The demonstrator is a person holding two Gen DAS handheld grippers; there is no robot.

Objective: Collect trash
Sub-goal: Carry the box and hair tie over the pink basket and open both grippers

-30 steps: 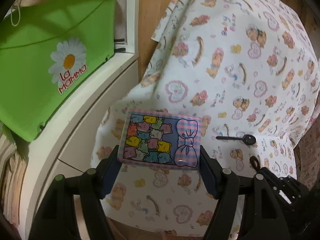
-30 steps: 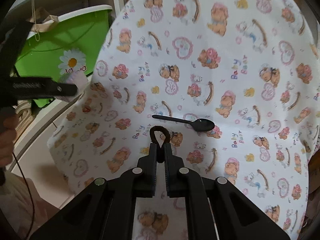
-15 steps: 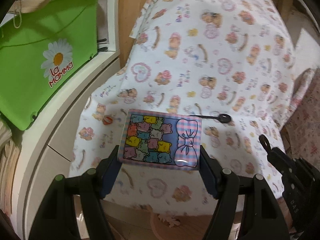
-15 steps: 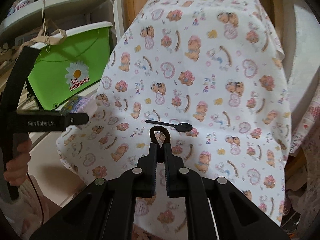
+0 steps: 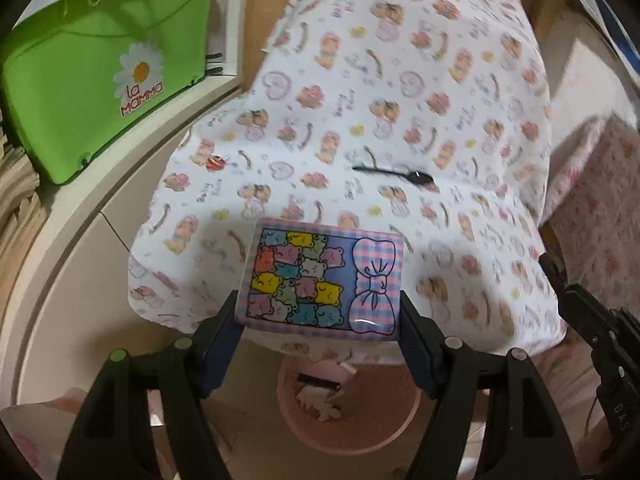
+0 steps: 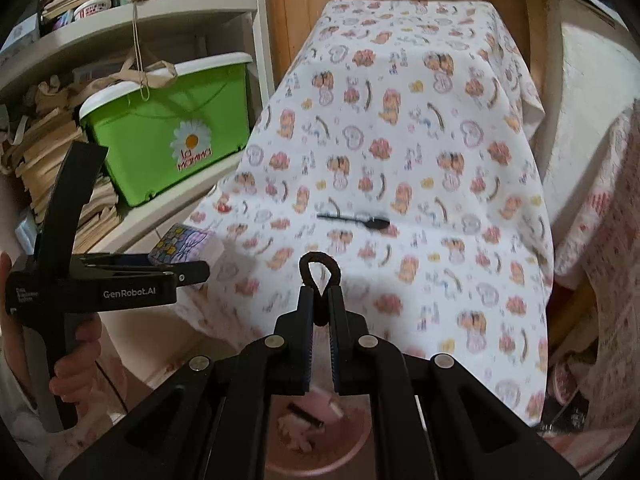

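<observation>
Left wrist view: my left tool (image 5: 320,312) pinches the bear-print packet (image 5: 322,280) by its short ends, directly above the pink bin (image 5: 384,428) beneath the desk (image 5: 400,100), while my right tool (image 6: 320,300), pressed together on a black loop (image 6: 320,270), hangs over that bin's far side.

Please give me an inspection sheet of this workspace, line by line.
Surface: table under a bear-print cloth.
Job's things: black spoon on the cloth; pink bin on the floor with scraps inside.
Clutter: small red item on the cloth.
Grippers: left gripper clamps a bear-pattern packet; right gripper pinches a dark loop.
Cables: nothing seen.
Surroundings: green box on white shelves, stacked paper, wooden door.
</observation>
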